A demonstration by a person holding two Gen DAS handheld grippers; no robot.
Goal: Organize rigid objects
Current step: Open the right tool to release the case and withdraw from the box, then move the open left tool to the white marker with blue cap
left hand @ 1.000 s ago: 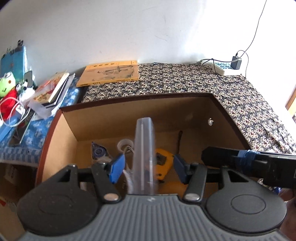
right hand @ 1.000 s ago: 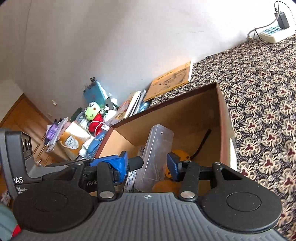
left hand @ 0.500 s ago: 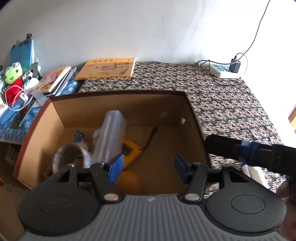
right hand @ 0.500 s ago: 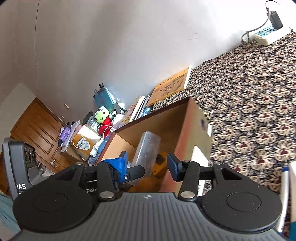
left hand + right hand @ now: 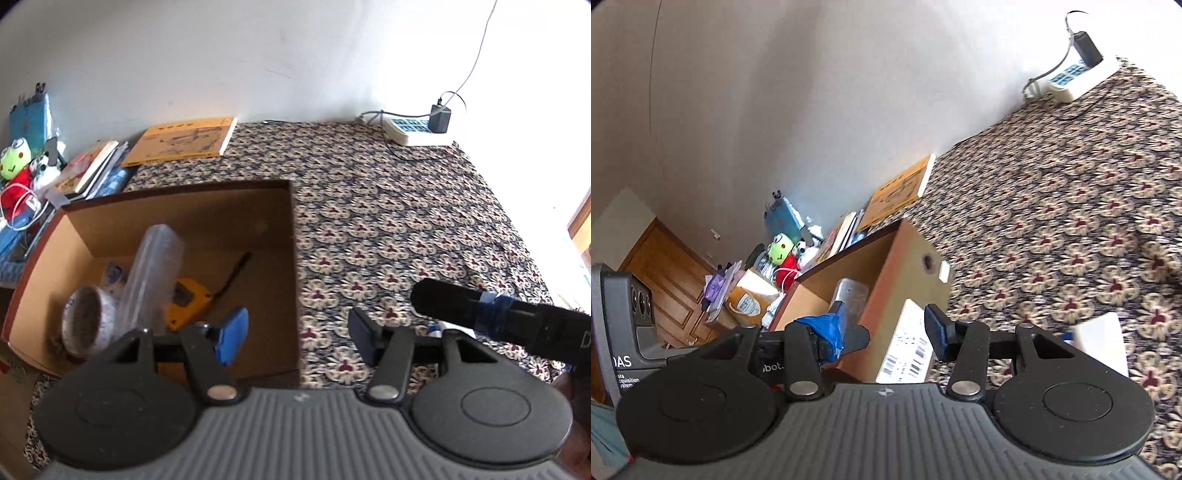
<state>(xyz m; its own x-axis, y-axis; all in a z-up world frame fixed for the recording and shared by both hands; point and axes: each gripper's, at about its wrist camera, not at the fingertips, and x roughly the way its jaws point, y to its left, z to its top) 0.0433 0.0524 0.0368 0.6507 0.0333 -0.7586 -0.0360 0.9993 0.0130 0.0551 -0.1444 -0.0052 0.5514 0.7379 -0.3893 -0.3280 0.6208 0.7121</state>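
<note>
Your left gripper's (image 5: 295,334) fingers (image 5: 231,341) stand wide apart with nothing between them, hanging over the right wall of the cardboard box (image 5: 236,221). Your right gripper's (image 5: 886,328) fingers (image 5: 936,334) are likewise spread and hold nothing; they sit beside the box's outer corner, where a white barcode label (image 5: 907,349) faces you.

The box rests on a surface covered in floral-patterned cloth (image 5: 388,229), toward its left edge. Inside the box, a clear plastic case (image 5: 153,273) leans tilted against the left part, its top reaching near the rim. Beside its foot lies a yellow tool (image 5: 186,302) with a thin black rod (image 5: 236,271) slanting up toward the right wall. A roll of tape (image 5: 86,321) sits in the near left corner, touching the case's base.

In the left wrist view, your right gripper's black body (image 5: 509,325) with blue tape wrapped round it crosses the lower right, above the cloth and just beside your left gripper's right finger. A white object (image 5: 1102,339) lies on the cloth by your right gripper's right finger, partly hidden behind it.

Along the far edge by the wall, an orange book (image 5: 181,142) lies flat, and a white power strip (image 5: 413,129) with a black adapter plugged in sits at the far right corner. Past the left edge are stacked books (image 5: 88,170) and a green frog plush toy (image 5: 14,160)
</note>
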